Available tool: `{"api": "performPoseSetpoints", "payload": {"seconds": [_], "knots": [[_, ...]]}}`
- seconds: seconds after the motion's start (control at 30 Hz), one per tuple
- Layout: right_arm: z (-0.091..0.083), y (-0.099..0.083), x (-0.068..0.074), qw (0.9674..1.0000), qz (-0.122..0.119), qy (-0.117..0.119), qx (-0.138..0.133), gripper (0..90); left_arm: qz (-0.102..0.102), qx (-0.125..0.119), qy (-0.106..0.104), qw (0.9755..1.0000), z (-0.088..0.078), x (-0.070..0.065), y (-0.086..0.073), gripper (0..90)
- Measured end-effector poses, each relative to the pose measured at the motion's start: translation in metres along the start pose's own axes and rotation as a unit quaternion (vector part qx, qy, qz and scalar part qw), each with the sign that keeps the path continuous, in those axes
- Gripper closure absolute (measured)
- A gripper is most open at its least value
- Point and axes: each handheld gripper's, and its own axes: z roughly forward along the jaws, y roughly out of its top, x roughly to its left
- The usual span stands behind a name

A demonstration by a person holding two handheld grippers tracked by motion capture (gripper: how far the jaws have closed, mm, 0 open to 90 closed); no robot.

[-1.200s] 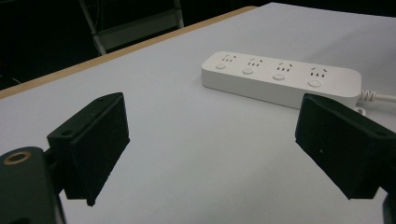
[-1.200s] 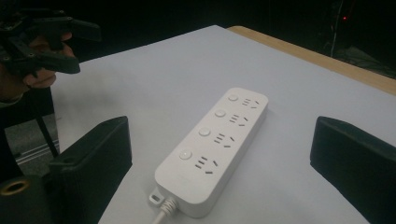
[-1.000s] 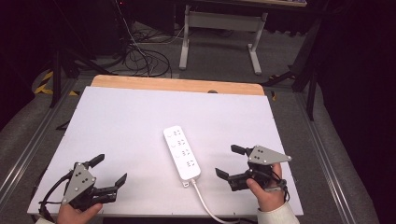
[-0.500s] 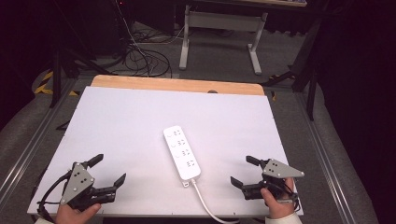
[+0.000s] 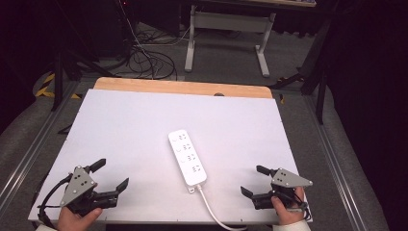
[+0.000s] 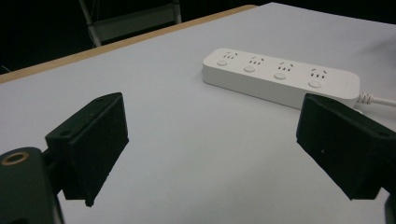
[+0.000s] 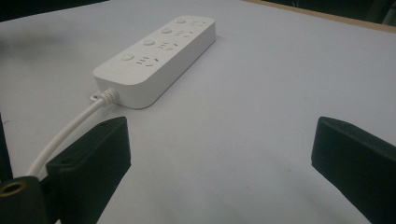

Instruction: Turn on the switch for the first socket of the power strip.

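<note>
**White board, white strip, two open grippers**

White is what we see most of: a large white table top [image 5: 144, 130] spreads across the high view, with a bare wooden edge [image 5: 183, 88] along its far side. Beyond it we make out a grey floor, a tangle of dark cables [image 5: 144, 57] and the pale legs of another table frame [image 5: 226, 29].

Next in size is the white power strip [image 5: 187, 157], which lies flat near the middle of the table, somewhat toward the near edge, its long axis running away from us and leaning slightly left at the far end. We count four socket groups on its top face, each with a round button beside it. Its white cord [image 5: 211, 209] leaves the near end and curves off over the near edge of the table.

At the near left corner we see the left gripper [image 5: 109, 174], held in a hand [image 5: 77, 219], its jaws spread wide with only bare table between them. In the left gripper view the strip sits ahead and to the right, well apart from the jaws.

At the near right corner the right gripper [image 5: 255, 180], held in the other hand [image 5: 286, 211], likewise has its jaws parted and clasps nothing. In the right gripper view the strip lies ahead to the left, and its cord passes just beside the left jaw.
</note>
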Motion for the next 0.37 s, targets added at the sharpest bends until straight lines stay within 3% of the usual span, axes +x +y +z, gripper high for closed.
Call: {"api": "performPoseSetpoints", "payload": {"seconds": [0.23,0.37], "knots": [[-0.0014,0.0009,0.0008,0.9999,-0.012,0.0,-0.003,5.4,0.028,0.0,0.017,0.9995,-0.0001,-0.0008,-0.0003,9.5],[-0.0016,0.0016,0.0018,0.9998,-0.017,0.002,-0.004,5.4,0.034,-0.001,0.02,0.9992,-0.0001,-0.0014,-0.0004,9.3]]}}
